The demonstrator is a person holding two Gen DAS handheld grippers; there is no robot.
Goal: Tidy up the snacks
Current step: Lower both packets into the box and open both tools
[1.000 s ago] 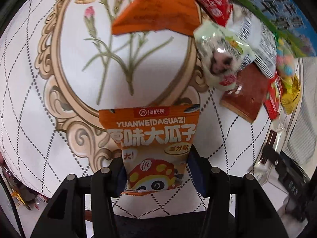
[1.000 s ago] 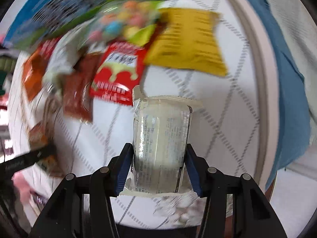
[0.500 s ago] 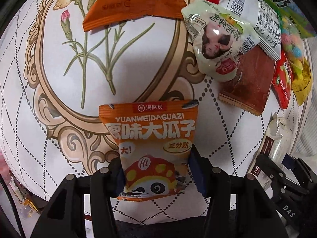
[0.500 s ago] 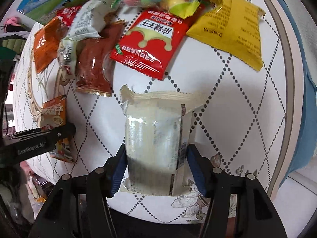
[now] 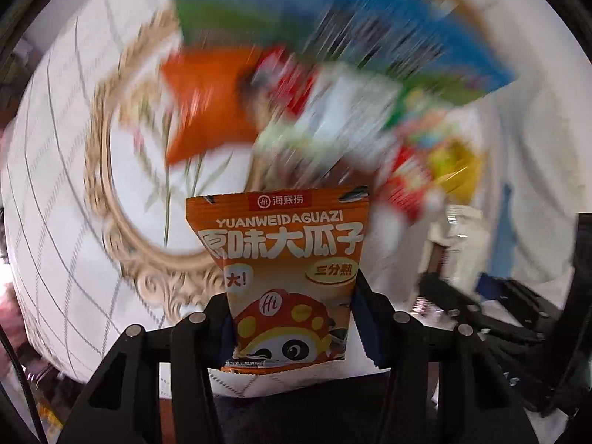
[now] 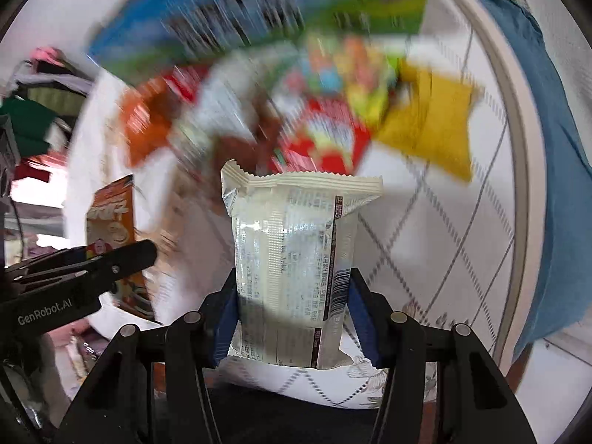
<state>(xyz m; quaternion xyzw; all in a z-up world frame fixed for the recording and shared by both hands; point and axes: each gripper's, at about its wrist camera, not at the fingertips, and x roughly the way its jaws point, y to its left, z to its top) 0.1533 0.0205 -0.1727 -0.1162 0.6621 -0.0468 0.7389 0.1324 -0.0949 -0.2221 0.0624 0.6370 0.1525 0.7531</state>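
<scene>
My left gripper (image 5: 290, 327) is shut on an orange sunflower-seed packet (image 5: 285, 270) and holds it above the round table. My right gripper (image 6: 292, 318) is shut on a white and silver snack packet (image 6: 292, 259), also held above the table. The left gripper (image 6: 79, 270) and its orange packet (image 6: 111, 222) show at the left of the right wrist view. The right gripper (image 5: 481, 314) and its white packet (image 5: 458, 233) show at the right of the left wrist view. Both views are blurred by motion.
A pile of snack packets lies beyond: an orange one (image 5: 207, 111), a red one (image 6: 322, 140), a yellow one (image 6: 433, 125), a candy bag (image 6: 344, 70). A blue and green box (image 6: 259, 11) stands behind them. The tablecloth (image 6: 444, 229) ends at a rim (image 6: 518, 148) on the right.
Both grippers have lifted and pulled back with their packets still held. The pile and the blue box now sit higher and farther in both views.
</scene>
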